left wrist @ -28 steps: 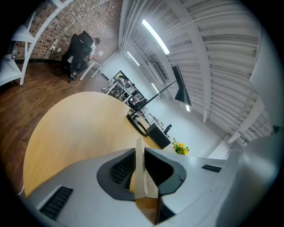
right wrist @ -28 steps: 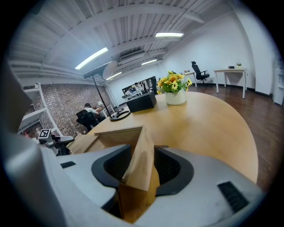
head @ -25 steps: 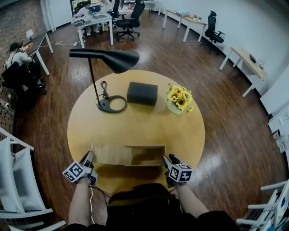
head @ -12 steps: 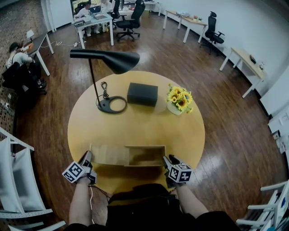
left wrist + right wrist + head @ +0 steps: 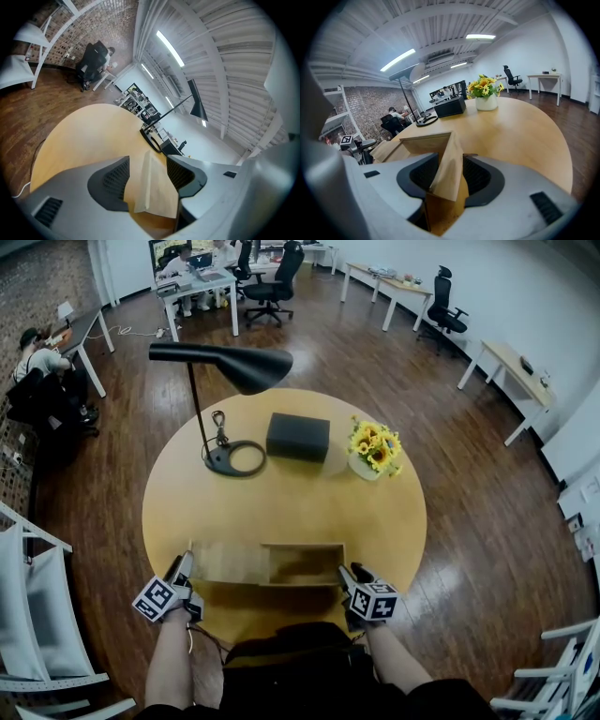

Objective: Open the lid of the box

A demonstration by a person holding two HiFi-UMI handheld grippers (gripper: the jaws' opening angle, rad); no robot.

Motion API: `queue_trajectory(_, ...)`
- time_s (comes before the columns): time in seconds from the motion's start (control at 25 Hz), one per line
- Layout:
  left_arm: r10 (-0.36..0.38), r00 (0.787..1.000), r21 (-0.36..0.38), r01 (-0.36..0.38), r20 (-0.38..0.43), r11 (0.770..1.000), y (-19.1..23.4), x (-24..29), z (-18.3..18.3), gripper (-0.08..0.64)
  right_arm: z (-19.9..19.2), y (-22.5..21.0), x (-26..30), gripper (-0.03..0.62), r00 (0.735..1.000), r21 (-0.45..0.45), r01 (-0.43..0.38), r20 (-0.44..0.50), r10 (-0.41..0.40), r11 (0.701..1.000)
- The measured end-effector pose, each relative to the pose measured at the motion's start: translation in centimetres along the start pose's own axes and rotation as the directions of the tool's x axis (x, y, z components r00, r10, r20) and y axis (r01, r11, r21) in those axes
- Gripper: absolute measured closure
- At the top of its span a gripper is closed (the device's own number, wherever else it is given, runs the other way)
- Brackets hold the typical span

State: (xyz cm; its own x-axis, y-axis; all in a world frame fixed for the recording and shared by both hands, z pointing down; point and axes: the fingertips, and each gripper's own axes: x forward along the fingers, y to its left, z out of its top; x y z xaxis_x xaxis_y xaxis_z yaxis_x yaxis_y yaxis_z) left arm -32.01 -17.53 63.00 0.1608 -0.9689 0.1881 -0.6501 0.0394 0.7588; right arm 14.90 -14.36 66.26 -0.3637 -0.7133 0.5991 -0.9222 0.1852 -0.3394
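A light wooden box [image 5: 305, 565] lies near the round table's front edge. Its sliding lid [image 5: 230, 562] is drawn left, so the right half of the box shows as hollow. My left gripper [image 5: 181, 571] is at the lid's left end. In the left gripper view the lid's edge [image 5: 152, 185] stands between the jaws of the left gripper [image 5: 147, 176], which are opening, with gaps beside the wood. My right gripper [image 5: 347, 576] is at the box's right end. In the right gripper view the box's end wall [image 5: 447, 161] fills the space between the pads of the right gripper [image 5: 446, 176].
Further back on the table [image 5: 394, 521] stand a black lamp [image 5: 225, 362] with its round base [image 5: 234, 457], a black box [image 5: 297, 437] and a pot of sunflowers [image 5: 373, 448]. White chairs [image 5: 28, 615] stand at the left, and a person sits at a far desk.
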Motion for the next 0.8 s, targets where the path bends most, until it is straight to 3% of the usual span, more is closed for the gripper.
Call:
queue_trajectory(0.32, 0.037, 0.997, 0.074, -0.042, 0.07, 0.996, 0.2, -1.5, 2.7, 0.319, 2.8, -0.3, -1.7, 0.423, 0.996, 0.011, -0.006, 0.088, 0.005, 1.0)
queue_trajectory(0.52, -0.011, 0.988, 0.206, -0.021, 0.154, 0.978, -2.0, -2.9, 6.0, 0.319, 7.1, -2.6, -5.3, 0.423, 0.97, 0.049, 0.018, 0.24, -0.029, 0.999)
queue_trajectory(0.64, -0.073, 0.98, 0.292, 0.016, 0.187, 0.956, -4.5, -3.9, 7.7, 0.319, 10.0, -4.2, -8.4, 0.423, 0.941, 0.065, 0.04, 0.334, -0.059, 0.997)
queue_trajectory(0.8, -0.161, 0.964, 0.435, 0.056, 0.21, 0.899, -8.4, -5.0, 9.7, 0.353, 13.6, -5.5, -12.5, 0.423, 0.886, 0.076, 0.069, 0.453, -0.096, 0.995)
